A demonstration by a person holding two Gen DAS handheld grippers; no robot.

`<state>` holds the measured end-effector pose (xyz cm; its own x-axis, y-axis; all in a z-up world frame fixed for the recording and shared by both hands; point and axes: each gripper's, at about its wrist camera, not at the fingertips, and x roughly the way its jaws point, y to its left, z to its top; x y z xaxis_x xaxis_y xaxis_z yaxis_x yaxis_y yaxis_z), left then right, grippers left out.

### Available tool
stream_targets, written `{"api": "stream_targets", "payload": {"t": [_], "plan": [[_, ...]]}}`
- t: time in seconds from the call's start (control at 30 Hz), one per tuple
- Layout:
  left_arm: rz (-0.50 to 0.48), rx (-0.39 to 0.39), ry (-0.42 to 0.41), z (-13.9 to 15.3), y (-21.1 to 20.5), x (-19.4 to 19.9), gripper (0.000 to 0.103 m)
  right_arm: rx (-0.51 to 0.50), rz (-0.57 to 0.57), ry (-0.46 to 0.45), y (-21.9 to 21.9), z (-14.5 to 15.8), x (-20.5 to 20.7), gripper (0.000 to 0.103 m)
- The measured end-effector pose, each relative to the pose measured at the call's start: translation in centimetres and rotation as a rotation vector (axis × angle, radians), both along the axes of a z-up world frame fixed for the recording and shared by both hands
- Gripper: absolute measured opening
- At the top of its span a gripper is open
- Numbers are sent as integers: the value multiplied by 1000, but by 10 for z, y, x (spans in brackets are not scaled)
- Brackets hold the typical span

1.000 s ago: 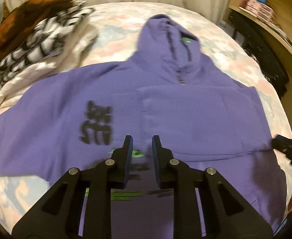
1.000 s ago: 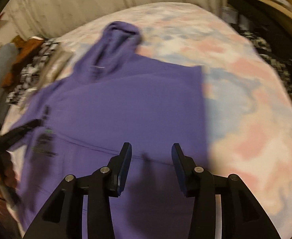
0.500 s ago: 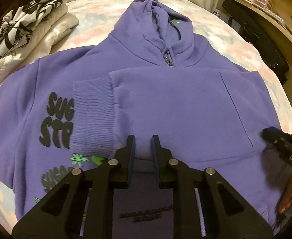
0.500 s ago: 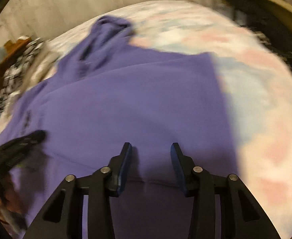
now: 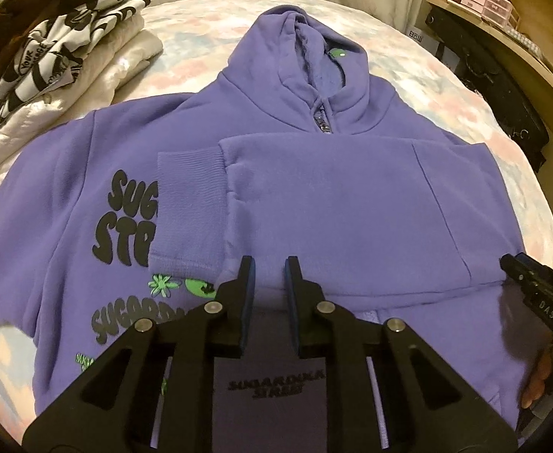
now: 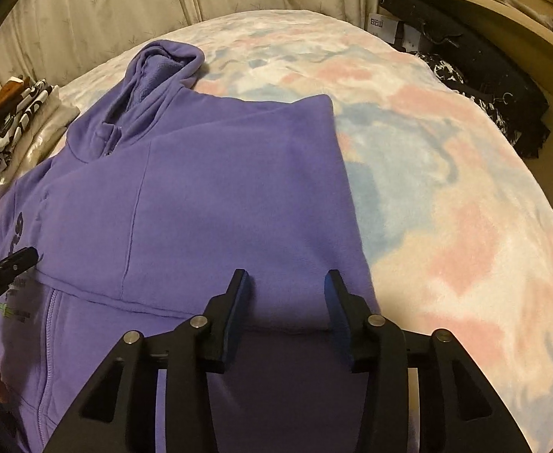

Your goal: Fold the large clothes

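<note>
Pastel blanket [image 6: 446,173] covers the bed, and on it lies the purple hoodie [image 5: 333,204], front up, one sleeve [image 5: 189,207] folded across its chest. My left view alone reads the black print: "SUG", "STR", "SUGARD", and lower down "SUGARDUKA STREET", I think. It also shows the clothes pile [image 5: 50,68], lettered "YOUR". My right view gives bare blanket beyond the hoodie's edge. My left gripper [image 5: 269,287] hovers narrowly parted above the sleeve, clasping nothing; my right gripper [image 6: 286,302] is spread wide over the fabric.
</note>
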<state>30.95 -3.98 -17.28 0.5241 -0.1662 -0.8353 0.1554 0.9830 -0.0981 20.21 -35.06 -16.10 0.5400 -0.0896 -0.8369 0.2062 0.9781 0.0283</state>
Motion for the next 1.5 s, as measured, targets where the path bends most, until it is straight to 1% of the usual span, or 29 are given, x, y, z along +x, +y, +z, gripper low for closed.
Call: {"api": "stream_targets", "payload": {"t": [0.03,0.07,0.13,0.2,0.33,0.63,0.73,0.83,0.93,1.07,1.17,1.23,1.3,1.5], "plan": [[6,5,-5,3,0,-4,14,2,0,2,0,-6,12,42],[8,8,-7,5,0,-7,14,6,-2,4,2,-4,9,42],[10,2,-12,11,2,-15,14,18,-3,1,2,-3,15,42],[14,1,-19,18,4,-25,14,38,-2,-6,4,2,8,43],[18,6,-42,31,7,-48,14,90,14,-10,15,13,-19,43],[38,-13,-41,55,22,-113,15,98,57,-37,58,35,-91,43],[51,-20,-39,61,32,-135,16,95,81,-48,73,45,-113,46],[67,-39,-30,64,43,-155,21,96,106,-59,88,52,-135,49],[77,-45,-37,66,53,-172,28,136,128,-59,103,57,-156,52],[82,-37,-24,65,67,-188,29,164,166,-55,127,57,-179,53],[94,-52,-19,67,82,-197,29,158,201,-49,145,58,-189,53],[106,-66,-25,68,95,-202,32,154,227,-48,158,60,-194,53],[120,-78,-29,71,106,-204,40,142,259,-57,178,67,-198,53],[163,-111,-50,81,153,-210,42,123,343,-98,240,90,-199,53]]}}
